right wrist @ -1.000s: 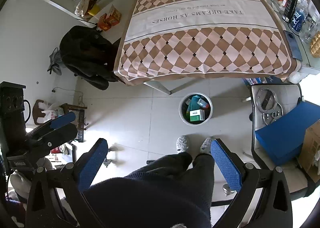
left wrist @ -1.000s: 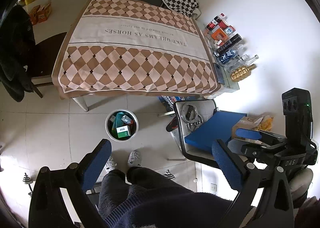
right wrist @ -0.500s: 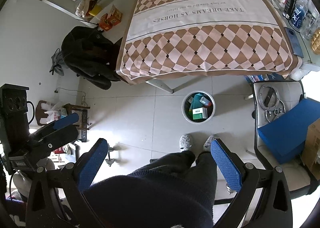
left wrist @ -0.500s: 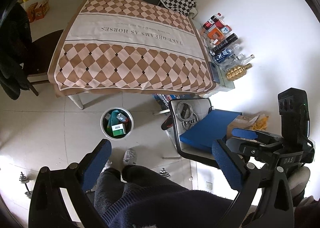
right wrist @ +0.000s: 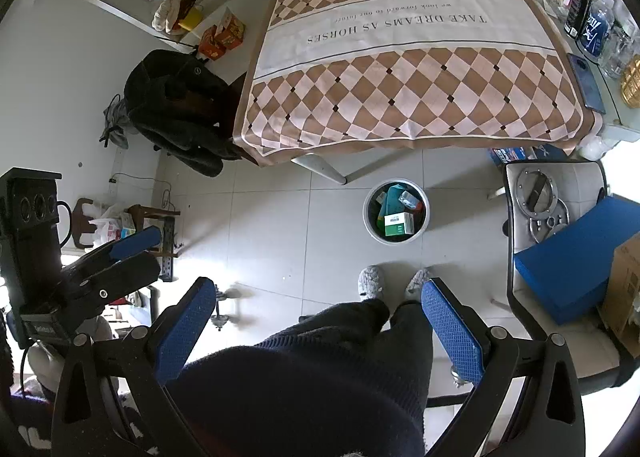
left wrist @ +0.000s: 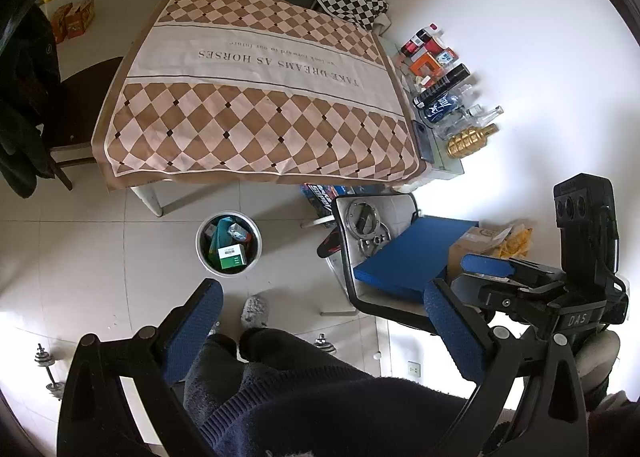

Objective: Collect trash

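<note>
Both the left gripper (left wrist: pixel 320 331) and the right gripper (right wrist: pixel 318 327) hang empty with jaws apart above the floor, the filled trash bin (right wrist: pixel 396 211) at twelve o'clock below the worktop (right wrist: pixel 404 69), so collecting looks finished or calls for hunting more litter.

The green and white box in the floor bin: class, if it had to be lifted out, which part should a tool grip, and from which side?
Grip the green and white box across its two long edges, coming straight down from above. It lies flat on top of the other trash, face up, and the bin's round wall blocks any sideways approach. Both tools look open and empty.
</note>
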